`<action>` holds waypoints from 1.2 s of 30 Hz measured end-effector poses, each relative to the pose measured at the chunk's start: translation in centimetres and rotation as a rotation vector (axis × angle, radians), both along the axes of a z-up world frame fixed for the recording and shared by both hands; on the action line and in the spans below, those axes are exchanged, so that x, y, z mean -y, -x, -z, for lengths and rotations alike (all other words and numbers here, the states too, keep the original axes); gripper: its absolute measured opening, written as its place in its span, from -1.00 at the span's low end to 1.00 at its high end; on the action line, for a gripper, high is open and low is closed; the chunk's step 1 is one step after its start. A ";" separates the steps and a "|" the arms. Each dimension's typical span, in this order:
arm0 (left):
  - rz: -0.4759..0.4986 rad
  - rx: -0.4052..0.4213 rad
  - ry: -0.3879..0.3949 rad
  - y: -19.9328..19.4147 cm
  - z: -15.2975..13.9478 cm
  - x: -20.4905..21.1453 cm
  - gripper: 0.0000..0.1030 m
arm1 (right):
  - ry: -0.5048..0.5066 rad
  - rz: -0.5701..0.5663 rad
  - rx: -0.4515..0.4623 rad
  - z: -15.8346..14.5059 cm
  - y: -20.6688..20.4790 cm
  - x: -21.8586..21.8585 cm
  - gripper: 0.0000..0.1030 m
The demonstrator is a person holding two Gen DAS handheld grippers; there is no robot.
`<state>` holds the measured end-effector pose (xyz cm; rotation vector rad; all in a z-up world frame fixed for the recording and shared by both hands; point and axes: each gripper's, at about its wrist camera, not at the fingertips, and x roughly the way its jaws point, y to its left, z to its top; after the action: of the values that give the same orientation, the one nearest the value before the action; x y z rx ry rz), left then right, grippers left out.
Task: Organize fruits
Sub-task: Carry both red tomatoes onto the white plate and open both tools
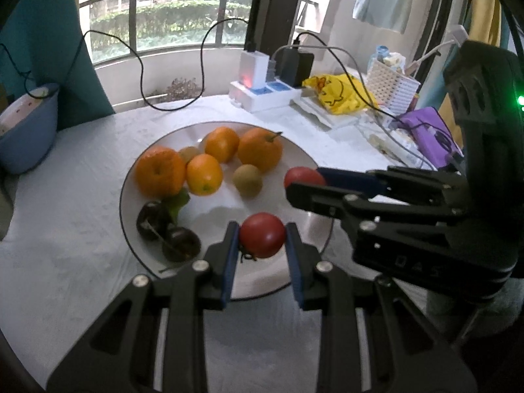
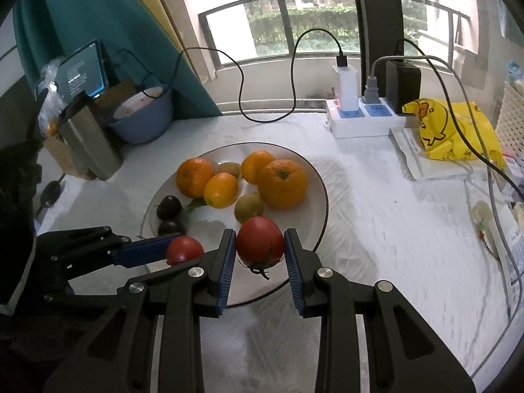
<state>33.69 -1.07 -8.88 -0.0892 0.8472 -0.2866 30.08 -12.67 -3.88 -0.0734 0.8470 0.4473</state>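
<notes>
A white plate (image 1: 209,206) (image 2: 314,203) on the white tablecloth holds several oranges (image 1: 160,172) (image 2: 282,181), two kiwis (image 1: 247,180) (image 2: 249,208), two dark plums (image 1: 154,221) (image 2: 168,206) and a green leaf. My left gripper (image 1: 262,240) is shut on a red tomato (image 1: 262,235) over the plate's near rim. My right gripper (image 2: 260,245) is shut on a second red tomato (image 2: 260,240) over the plate's near right rim. The right gripper shows in the left wrist view (image 1: 308,183) with its tomato (image 1: 303,175); the left gripper shows in the right wrist view (image 2: 177,249) with its tomato (image 2: 185,249).
A blue bowl (image 1: 28,131) (image 2: 142,116) stands at the left. A power strip with chargers (image 1: 262,93) (image 2: 363,116), a yellow bag (image 1: 337,93) (image 2: 452,134), a white basket (image 1: 391,90) and cables crowd the back right. A metal box (image 2: 90,137) and tablet (image 2: 82,72) stand far left.
</notes>
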 end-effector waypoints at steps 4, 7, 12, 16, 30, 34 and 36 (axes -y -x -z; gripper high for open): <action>0.011 -0.016 0.002 -0.5 0.5 0.1 -0.44 | 0.015 -0.009 -0.007 0.6 -0.8 -0.4 -0.38; 0.021 -0.028 -0.002 -0.7 0.8 0.2 -0.44 | 0.018 -0.011 -0.023 1.1 -1.3 -0.4 -0.38; 0.025 -0.050 0.009 -1.0 1.5 0.2 -0.44 | 0.038 -0.021 -0.021 1.3 -1.2 -0.6 -0.38; 0.028 -0.065 0.014 -1.2 1.8 0.2 -0.42 | 0.036 -0.040 -0.035 1.5 -1.1 -0.9 -0.38; 0.017 -0.041 0.015 -0.4 0.5 0.2 -0.34 | 0.032 -0.019 -0.028 0.5 -0.7 -0.6 -0.37; 0.009 -0.028 0.014 0.2 -0.1 -0.1 -0.28 | 0.023 -0.017 -0.022 0.1 -0.3 -0.6 -0.37; 0.003 -0.019 0.014 0.7 -0.5 -0.3 -0.27 | 0.020 -0.017 -0.017 -0.2 0.1 -0.7 -0.37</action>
<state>33.01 -0.79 -8.40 -0.1036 0.8644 -0.2943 30.03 -12.02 -3.64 -0.0959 0.8679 0.4558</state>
